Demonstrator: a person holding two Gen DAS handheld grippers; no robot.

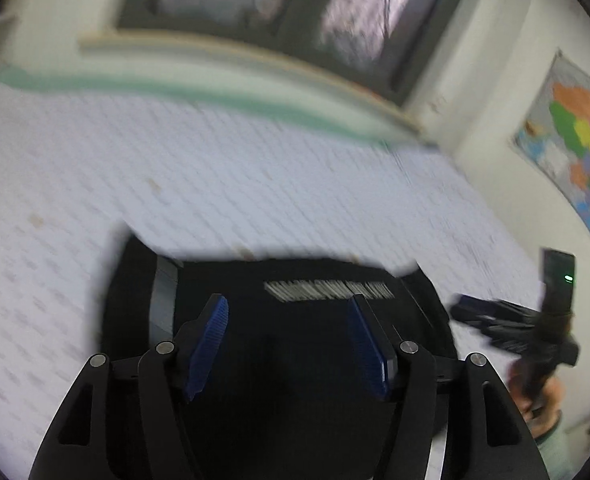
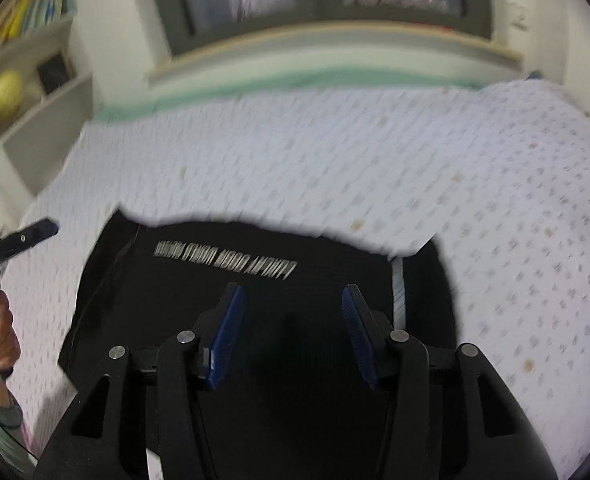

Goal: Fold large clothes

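Note:
A black garment (image 1: pixel 295 280) with a line of white lettering lies folded on the white patterned bed; it also shows in the right wrist view (image 2: pixel 255 248). My left gripper (image 1: pixel 289 304) is open and empty, its blue pads spread just above the garment's near part. My right gripper (image 2: pixel 291 294) is open and empty too, above the same garment. The right gripper shows at the right edge of the left wrist view (image 1: pixel 495 316), held beside the garment. The left gripper shows at the left edge of the right wrist view (image 2: pixel 23 238). Both views are motion blurred.
The bed (image 1: pixel 255 168) reaches back to a green strip and a window sill (image 2: pixel 335 40). A coloured map (image 1: pixel 575 148) hangs on the right wall. A white shelf (image 2: pixel 43 92) with a yellow ball stands at the left.

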